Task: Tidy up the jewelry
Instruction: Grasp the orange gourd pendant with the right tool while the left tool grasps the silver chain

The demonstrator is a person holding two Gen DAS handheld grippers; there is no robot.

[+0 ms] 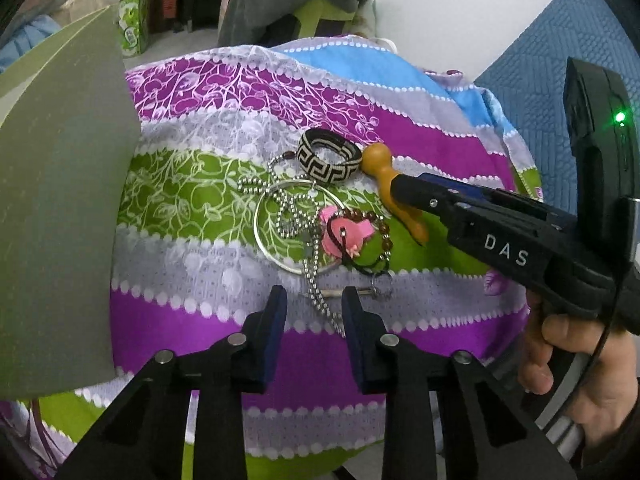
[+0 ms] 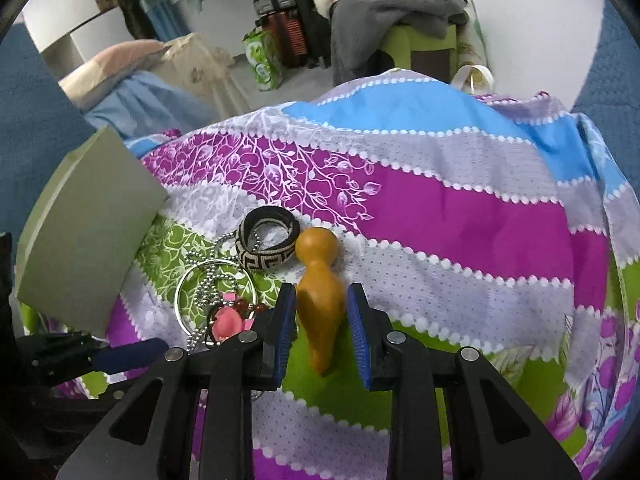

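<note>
A pile of jewelry lies on a striped cloth (image 1: pixel 180 320): a black-and-cream patterned bangle (image 1: pixel 329 156), a thin silver hoop (image 1: pixel 276 256), a ball chain (image 1: pixel 316 296), a pink flower clip (image 1: pixel 340 236) and a brown bead bracelet (image 1: pixel 384 232). An orange wooden peg-shaped piece (image 2: pixel 320 300) lies beside the bangle (image 2: pixel 267 246). My right gripper (image 2: pixel 321 312) is open, its jaws on either side of the orange piece (image 1: pixel 384 168). My left gripper (image 1: pixel 314 312) is open and empty, just short of the chain's end.
A grey-green box (image 1: pixel 60 208) stands at the left of the pile, also in the right wrist view (image 2: pixel 88 236). Blue quilted floor covering (image 1: pixel 540 40), clothes and bags lie behind the cloth.
</note>
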